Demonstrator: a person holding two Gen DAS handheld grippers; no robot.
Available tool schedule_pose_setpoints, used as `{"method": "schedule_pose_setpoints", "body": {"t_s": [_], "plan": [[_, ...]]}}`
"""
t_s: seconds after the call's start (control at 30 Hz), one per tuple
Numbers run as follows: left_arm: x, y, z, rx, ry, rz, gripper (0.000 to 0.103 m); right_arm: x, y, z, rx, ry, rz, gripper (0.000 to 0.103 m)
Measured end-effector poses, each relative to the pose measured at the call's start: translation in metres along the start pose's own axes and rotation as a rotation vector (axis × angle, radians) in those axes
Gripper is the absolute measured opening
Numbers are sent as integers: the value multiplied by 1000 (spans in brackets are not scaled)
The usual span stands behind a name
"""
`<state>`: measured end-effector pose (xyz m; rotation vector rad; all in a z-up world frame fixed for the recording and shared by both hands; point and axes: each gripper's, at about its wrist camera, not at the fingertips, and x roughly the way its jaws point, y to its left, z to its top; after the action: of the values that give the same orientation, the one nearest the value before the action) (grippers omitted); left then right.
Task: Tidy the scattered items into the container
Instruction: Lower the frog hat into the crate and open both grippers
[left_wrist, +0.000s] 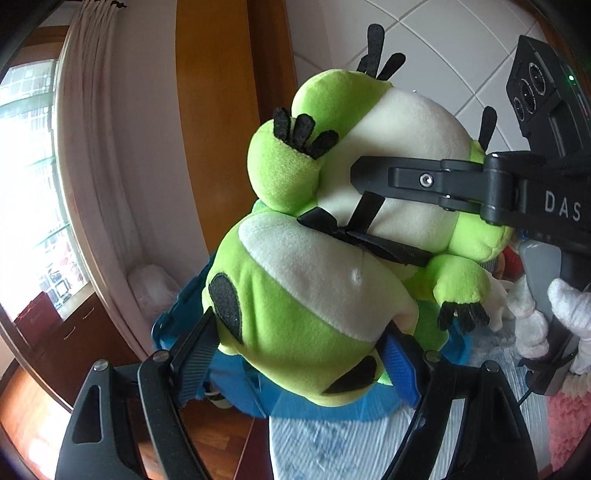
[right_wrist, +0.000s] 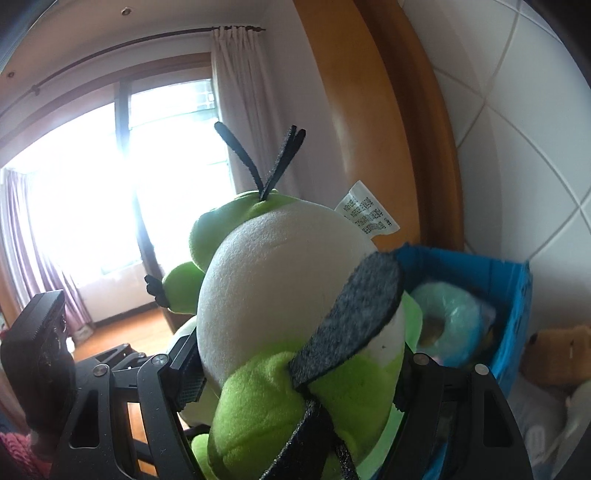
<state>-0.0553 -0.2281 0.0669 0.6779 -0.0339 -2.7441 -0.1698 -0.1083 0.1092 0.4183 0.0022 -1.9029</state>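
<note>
A green and white plush frog (left_wrist: 288, 302) with black felt patches and a black ribbon fills the left wrist view. My left gripper (left_wrist: 299, 354) is shut on its body, one blue pad on each side. From the right, a finger (left_wrist: 406, 181) of my right gripper presses against the frog's head. In the right wrist view my right gripper (right_wrist: 299, 369) is shut on the frog (right_wrist: 273, 280), held up in the air. The blue container (right_wrist: 509, 295) is just behind and to the right, with a pale blue ring-shaped plush (right_wrist: 450, 317) inside. The blue container's wall (left_wrist: 173, 321) also shows behind the frog.
A brown teddy (right_wrist: 554, 354) lies right of the container. A white plush (left_wrist: 528, 317) and a pink knitted item (left_wrist: 565, 417) sit by pale blue striped bedding (left_wrist: 332, 443). A wooden door frame (right_wrist: 351, 129), a tiled wall (right_wrist: 517, 129) and a curtained window (right_wrist: 92, 203) stand behind.
</note>
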Motion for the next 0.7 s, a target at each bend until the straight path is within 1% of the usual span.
{"method": "schedule_pose_setpoints", "body": {"t_s": [0.1,0.23,0.37,0.47,0.53,0.6,0.67,0.7], "plan": [[32,5,16,8,5,-13,81,20,-15,16,-11,-12,-23,77],[81,10,35,40,24,-47,81,44,-41,26,3,-6,-88,77],[126,16,48,82,29,-39,79,69,-66,32,22,2,-182,78],[170,23,57,92,73,-76,78,94,-79,39,24,19,-261,79],[193,27,58,96,92,-66,79,110,-92,42,55,38,-306,86],[214,34,62,86,107,-52,79,125,-107,43,97,61,-343,88],[228,44,65,65,125,-64,79,132,-117,45,118,64,-378,90],[232,49,66,56,132,-74,85,135,-121,45,126,65,-395,97]]}}
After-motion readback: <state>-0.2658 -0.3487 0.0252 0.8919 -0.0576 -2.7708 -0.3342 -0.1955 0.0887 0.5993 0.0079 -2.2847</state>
